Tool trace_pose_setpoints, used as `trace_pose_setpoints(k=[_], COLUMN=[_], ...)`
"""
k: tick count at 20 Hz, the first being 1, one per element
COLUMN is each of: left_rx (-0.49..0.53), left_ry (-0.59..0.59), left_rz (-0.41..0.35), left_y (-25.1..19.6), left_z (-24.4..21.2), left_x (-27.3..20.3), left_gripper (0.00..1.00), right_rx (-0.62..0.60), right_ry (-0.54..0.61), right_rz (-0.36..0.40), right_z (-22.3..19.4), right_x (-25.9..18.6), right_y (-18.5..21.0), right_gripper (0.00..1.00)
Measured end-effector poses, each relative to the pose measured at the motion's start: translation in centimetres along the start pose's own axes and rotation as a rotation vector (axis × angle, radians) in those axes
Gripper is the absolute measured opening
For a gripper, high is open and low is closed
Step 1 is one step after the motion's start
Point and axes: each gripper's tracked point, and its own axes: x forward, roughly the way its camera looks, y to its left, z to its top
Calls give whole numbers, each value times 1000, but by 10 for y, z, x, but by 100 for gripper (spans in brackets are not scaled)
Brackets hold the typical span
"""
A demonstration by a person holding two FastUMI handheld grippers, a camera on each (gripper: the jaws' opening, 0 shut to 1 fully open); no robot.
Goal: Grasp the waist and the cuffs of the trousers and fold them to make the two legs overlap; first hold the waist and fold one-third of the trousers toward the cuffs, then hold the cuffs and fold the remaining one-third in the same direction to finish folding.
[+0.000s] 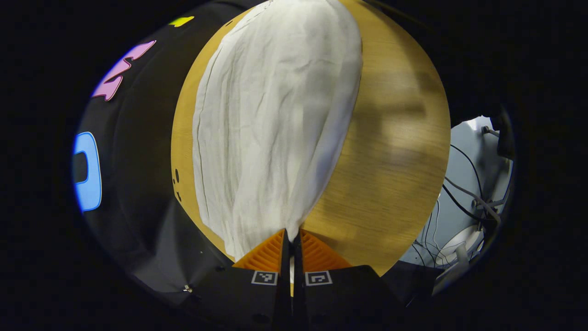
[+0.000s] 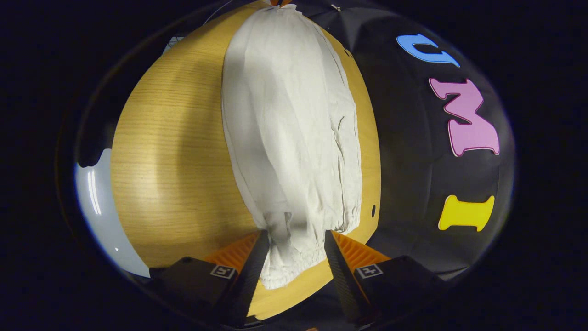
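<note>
Trousers, thin, soft, limp, legs already overlapped, run down frame centre on the wooden worktop; left claw clamped on one end, right claw apart around the gathered waist, best hold there.

Trousers stretched lengthwise along the worktop, lying flat on it, nearer the edge that borders the booth wall than the opposite edge. In the left gripper view, left claw at the near end of the cloth, by the worktop's near edge, fingers drawn tight together with the fabric's tip pinched between. In the right gripper view, right claw at the other end, fingers spread wide, one on each side of the gathered hem, which hangs toward the near edge there. Bare worktop alongside the trousers on the side away from the wall. Cables beyond the worktop's far side edge, down on the floor.
</note>
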Motion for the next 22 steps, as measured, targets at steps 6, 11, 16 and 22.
trace_pose_setpoints(k=[6, 11, 16, 22], left_rx=[-25, -27, -43, -222], left_ry=[9, 13, -10, -87], left_rz=[-37, -56, -25, 96], left_y=[1, 1, 6, 80], left_z=[-1, -2, -1, 6], left_x=[1, -1, -14, -48], left_gripper=[8, 6, 6, 6], right_rx=[12, 46, 118, 250], right_ry=[24, 7, -37, -67], right_rz=[100, 131, 99, -60], right_z=[-2, 0, 8, 23], right_x=[4, -6, -22, -35], right_y=[21, 18, -9, -80], right_gripper=[8, 5, 5, 6])
